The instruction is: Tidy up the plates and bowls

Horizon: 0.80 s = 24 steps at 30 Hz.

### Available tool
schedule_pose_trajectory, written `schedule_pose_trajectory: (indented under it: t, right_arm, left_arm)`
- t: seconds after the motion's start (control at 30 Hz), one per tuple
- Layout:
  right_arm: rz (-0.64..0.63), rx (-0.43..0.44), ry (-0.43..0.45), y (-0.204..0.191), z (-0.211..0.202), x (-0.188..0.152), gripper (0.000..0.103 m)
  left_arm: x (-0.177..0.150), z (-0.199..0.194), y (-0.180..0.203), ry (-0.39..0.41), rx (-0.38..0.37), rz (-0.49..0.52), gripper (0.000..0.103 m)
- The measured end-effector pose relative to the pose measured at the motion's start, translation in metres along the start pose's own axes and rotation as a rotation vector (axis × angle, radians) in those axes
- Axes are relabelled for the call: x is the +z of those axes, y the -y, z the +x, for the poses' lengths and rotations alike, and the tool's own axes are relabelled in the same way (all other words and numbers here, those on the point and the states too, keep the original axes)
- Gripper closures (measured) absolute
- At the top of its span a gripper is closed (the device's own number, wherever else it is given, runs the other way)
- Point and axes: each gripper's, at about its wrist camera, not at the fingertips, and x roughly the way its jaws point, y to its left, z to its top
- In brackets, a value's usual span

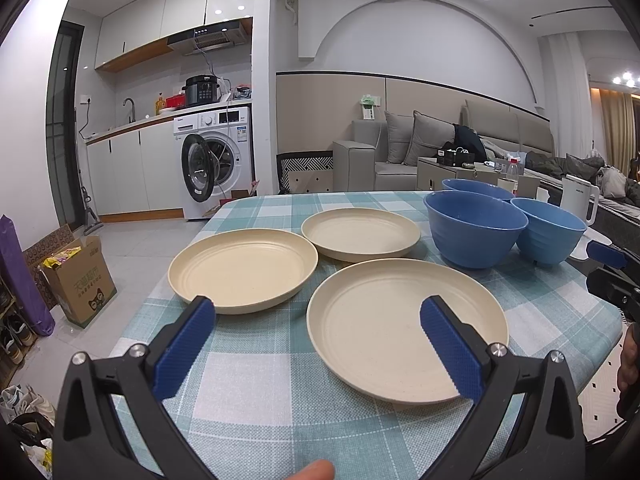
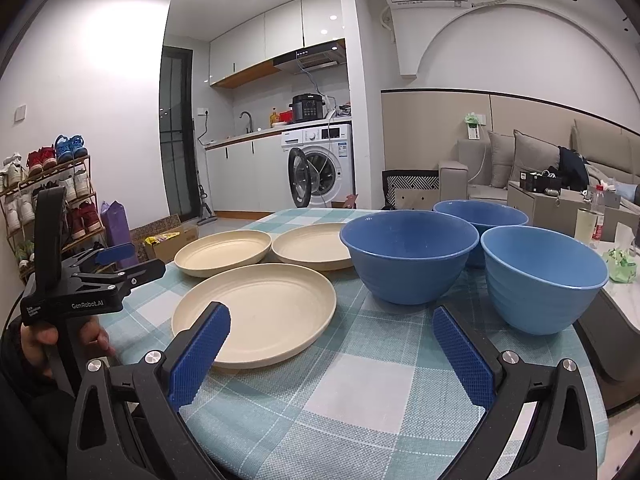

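Three cream plates lie apart on the checked tablecloth (image 1: 280, 380): a near plate (image 1: 384, 328) (image 2: 256, 316), a left plate (image 1: 244, 270) (image 2: 224, 252) and a far plate (image 1: 360, 234) (image 2: 312, 250). To their right stand three blue bowls, upright and close together: a middle bowl (image 1: 476, 228) (image 2: 408, 256), a right bowl (image 1: 550, 232) (image 2: 544, 276) and a far bowl (image 1: 476, 188) (image 2: 480, 212). My left gripper (image 1: 316, 308) hovers open over the near plate's left rim, holding nothing. Between the near plate and the bowls, my right gripper (image 2: 331, 314) is open and holds nothing.
A white kettle (image 1: 578, 200), a bottle (image 2: 596, 208) and a crumpled green bag (image 2: 620, 266) sit right of the bowls. A hand (image 2: 40, 336) holds the left gripper at the table's left edge. On the floor are a cardboard box (image 1: 80, 280) and a shoe rack (image 2: 48, 200).
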Motion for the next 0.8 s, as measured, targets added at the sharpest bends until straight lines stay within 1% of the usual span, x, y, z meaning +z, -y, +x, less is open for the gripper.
schedule_pose_trajectory:
  t: [0.8]
  right_arm:
    - [0.000, 0.006, -0.001, -0.0003, 0.0020, -0.0016, 0.000]
  left_arm:
    - [0.0003, -0.0011, -0.0006, -0.002, 0.001, -0.003, 0.000]
